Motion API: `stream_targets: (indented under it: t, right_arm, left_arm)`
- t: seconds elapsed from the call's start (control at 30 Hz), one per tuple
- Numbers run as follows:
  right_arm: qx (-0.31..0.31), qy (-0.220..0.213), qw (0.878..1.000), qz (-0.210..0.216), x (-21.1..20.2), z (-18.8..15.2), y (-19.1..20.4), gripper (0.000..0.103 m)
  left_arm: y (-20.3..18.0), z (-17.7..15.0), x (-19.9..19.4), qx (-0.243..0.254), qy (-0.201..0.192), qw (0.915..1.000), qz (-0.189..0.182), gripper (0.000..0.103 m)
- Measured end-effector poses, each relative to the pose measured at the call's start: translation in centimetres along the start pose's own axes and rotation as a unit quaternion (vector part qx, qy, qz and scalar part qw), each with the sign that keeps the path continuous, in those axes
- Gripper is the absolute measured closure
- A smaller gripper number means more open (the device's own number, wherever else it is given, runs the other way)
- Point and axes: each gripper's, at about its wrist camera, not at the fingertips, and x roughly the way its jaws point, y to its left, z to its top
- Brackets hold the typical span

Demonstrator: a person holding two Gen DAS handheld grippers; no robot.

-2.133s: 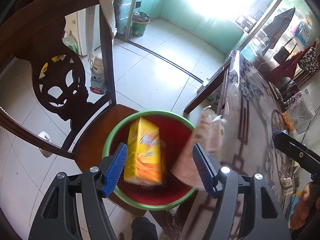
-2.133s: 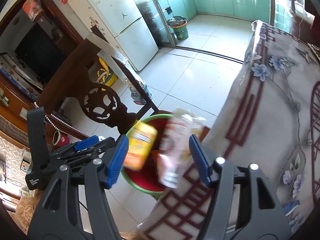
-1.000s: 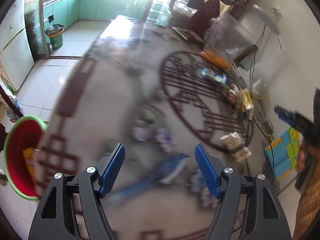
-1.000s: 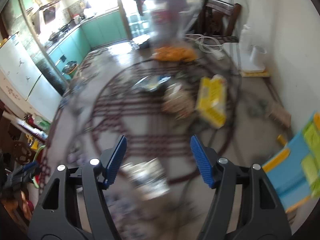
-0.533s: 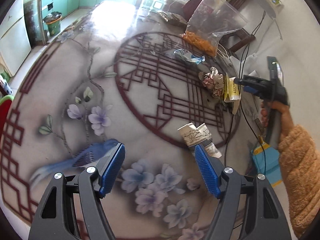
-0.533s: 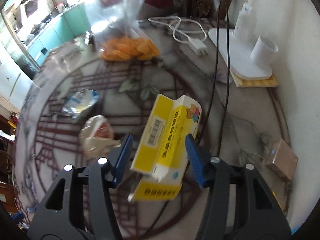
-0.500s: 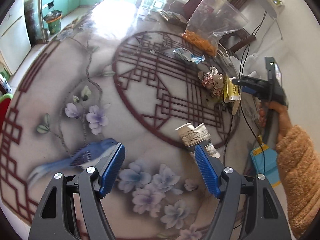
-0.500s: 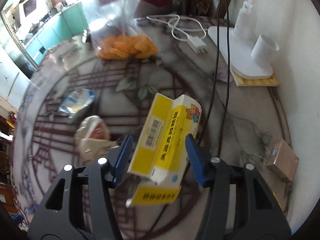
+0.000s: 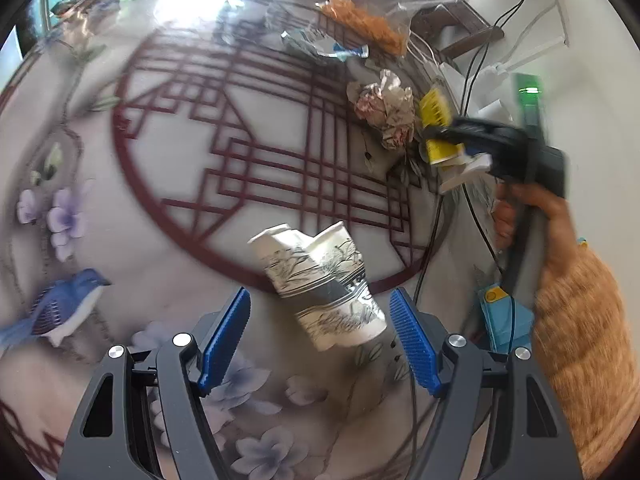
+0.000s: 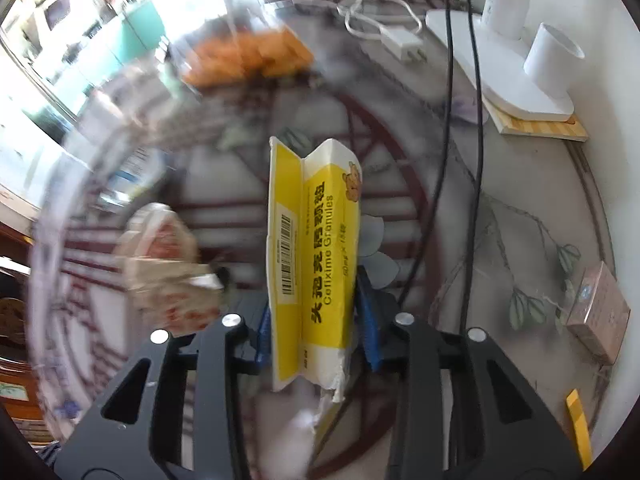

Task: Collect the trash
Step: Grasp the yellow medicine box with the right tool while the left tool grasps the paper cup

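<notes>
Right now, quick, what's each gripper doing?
Left gripper: open, fingers either side of the crushed paper cup, not gripping it.
Right gripper: shut on the yellow medicine box.

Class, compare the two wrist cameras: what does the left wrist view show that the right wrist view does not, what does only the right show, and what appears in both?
Only the left wrist view shows the crushed paper cup lying between the open left gripper, and the blue bird print on the tablecloth.

Only the right wrist view shows the white charger and the small brown box.

Both show the yellow medicine box clamped in the right gripper, the crumpled paper and the bag of orange snacks.
</notes>
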Motion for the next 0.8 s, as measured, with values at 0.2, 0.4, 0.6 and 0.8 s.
stream_targets:
  t: [0.2, 0.4, 0.6, 0.8]
  right_arm:
    - [0.012, -0.060, 0.997, 0.054, -6.4, -2.5, 0.0, 0.069]
    - [0.010, -0.082, 0.993, 0.081, -9.6, -5.0, 1.0, 0.068]
    - [-0.011, -0.090, 0.990, 0.106, -11.0, -4.8, 3.5, 0.068]
    - [-0.043, -0.120, 0.983, 0.130, -13.9, -4.3, 6.3, 0.068]
  left_arm:
    - [-0.5, 0.3, 2.9, 0.001, 0.033, 0.9995, -0.001, 0.034]
    - [-0.5, 0.3, 4.1, 0.013, 0.042, 0.9990, -0.002, 0.058]
    - [-0.1, 0.2, 2.5, 0.022, 0.021, 0.9994, -0.015, 0.067]
    - [1.4, 0.6, -2.9, 0.026, -0.062, 0.9976, 0.019, 0.067]
